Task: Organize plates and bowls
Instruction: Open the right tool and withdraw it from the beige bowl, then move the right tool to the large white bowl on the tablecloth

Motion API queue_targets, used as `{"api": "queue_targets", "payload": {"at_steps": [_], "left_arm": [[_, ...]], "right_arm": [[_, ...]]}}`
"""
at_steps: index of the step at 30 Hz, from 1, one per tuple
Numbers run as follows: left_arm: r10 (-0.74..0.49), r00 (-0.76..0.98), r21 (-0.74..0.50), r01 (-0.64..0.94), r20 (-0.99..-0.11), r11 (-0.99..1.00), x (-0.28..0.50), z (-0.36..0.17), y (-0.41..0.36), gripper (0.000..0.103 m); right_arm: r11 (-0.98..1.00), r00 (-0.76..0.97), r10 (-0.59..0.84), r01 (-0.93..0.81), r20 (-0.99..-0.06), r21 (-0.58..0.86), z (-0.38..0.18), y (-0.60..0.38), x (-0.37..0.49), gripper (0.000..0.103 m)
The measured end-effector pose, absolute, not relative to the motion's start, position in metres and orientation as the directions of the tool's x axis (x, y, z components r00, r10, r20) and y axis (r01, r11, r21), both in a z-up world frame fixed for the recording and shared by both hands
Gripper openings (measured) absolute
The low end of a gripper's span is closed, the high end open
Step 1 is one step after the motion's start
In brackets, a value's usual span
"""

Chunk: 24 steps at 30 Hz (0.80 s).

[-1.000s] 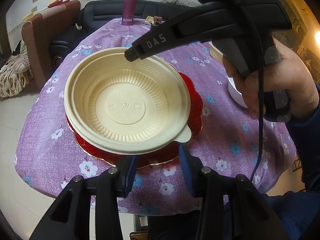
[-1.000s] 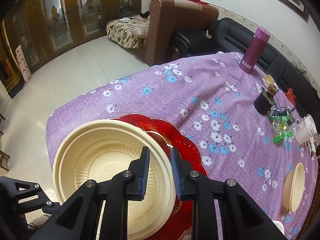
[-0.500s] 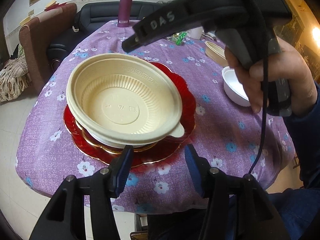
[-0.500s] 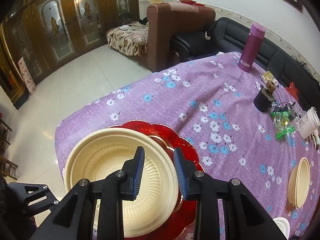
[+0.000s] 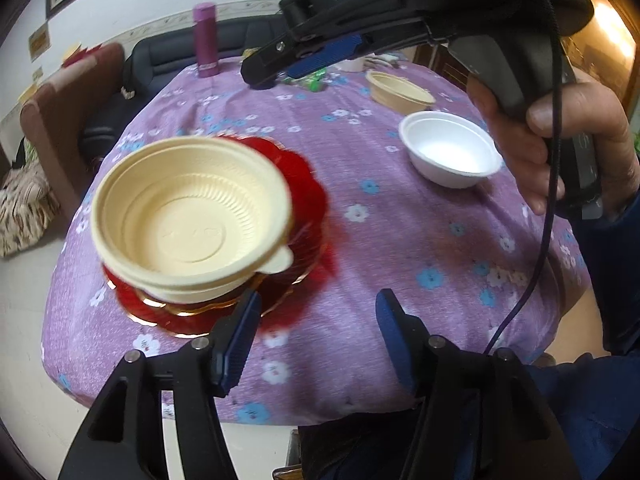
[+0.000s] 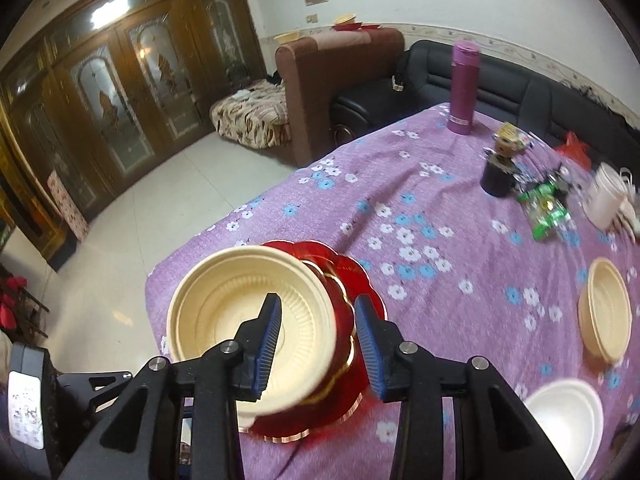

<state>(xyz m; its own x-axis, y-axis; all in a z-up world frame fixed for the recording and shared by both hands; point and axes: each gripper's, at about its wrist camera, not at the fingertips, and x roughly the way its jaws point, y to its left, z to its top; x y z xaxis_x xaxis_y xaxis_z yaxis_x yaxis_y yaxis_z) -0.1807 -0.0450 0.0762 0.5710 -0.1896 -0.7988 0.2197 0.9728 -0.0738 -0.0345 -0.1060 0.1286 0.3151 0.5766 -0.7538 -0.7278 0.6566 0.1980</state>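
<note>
Stack partly built, two bowls waiting

Both the left tongs (image 5: pixel 316 336) and right tongs (image 6: pixel 318 344) are hanging open and empty; cream bowls (image 5: pixel 192 216) are sitting nested on the red plate (image 5: pixel 308 196), while the white bowl (image 5: pixel 450 154) and another cream bowl (image 5: pixel 400 92) are lying apart on the table (image 5: pixel 400 240).

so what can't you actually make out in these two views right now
- How many bowls are nested under the top cream bowl: motion blur in the left wrist view, the fingers cover it in the right.
- The red plate's near rim: hidden by the bowl.
- White bowl: partly cut off behind the right gripper.
- Items by the purple flask: small and blurred.
</note>
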Motion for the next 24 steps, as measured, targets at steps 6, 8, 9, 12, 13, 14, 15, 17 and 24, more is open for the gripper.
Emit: {"api": "queue_targets", "payload": {"at_steps": [6,8,9,12,13,14,15,17,24], "left_arm": [[-0.168,0.602,0.008,0.279,-0.781,0.960,-0.181,0.084,-0.080,0.059],[-0.172,0.613,0.020,0.294,-0.771,0.956,-0.181,0.087,-0.092,0.059],[-0.173,0.618,0.026,0.300,-0.766,0.954,-0.179,0.088,-0.098,0.060],[-0.185,0.636,0.045,0.328,-0.749,0.944,-0.175,0.091,-0.119,0.063],[-0.185,0.645,0.055,0.334,-0.741,0.941,-0.171,0.092,-0.128,0.063],[-0.189,0.648,0.057,0.338,-0.738,0.940,-0.169,0.092,-0.132,0.063],[-0.202,0.653,0.054,0.349,-0.730,0.936,-0.164,0.093,-0.140,0.063],[-0.215,0.652,0.040,0.354,-0.727,0.934,-0.154,0.093,-0.150,0.063],[-0.255,0.640,0.013,0.383,-0.725,0.924,-0.120,0.089,-0.178,0.063]], "right_arm": [[0.694,0.365,0.621,-0.667,-0.694,0.271,0.138,-0.166,-0.049,0.042],[0.709,0.391,0.627,-0.645,-0.674,0.285,0.140,-0.186,-0.055,0.045],[0.718,0.409,0.629,-0.633,-0.661,0.291,0.141,-0.198,-0.060,0.046],[0.751,0.466,0.617,-0.590,-0.633,0.298,0.141,-0.231,-0.076,0.050],[0.764,0.487,0.609,-0.573,-0.626,0.296,0.140,-0.243,-0.082,0.050],[0.775,0.506,0.600,-0.560,-0.620,0.293,0.141,-0.253,-0.087,0.050],[0.789,0.529,0.587,-0.543,-0.613,0.287,0.140,-0.264,-0.092,0.050],[0.815,0.568,0.560,-0.505,-0.603,0.282,0.138,-0.287,-0.100,0.050],[0.883,0.650,0.468,-0.319,-0.598,0.344,0.121,-0.364,-0.104,0.050]]}}
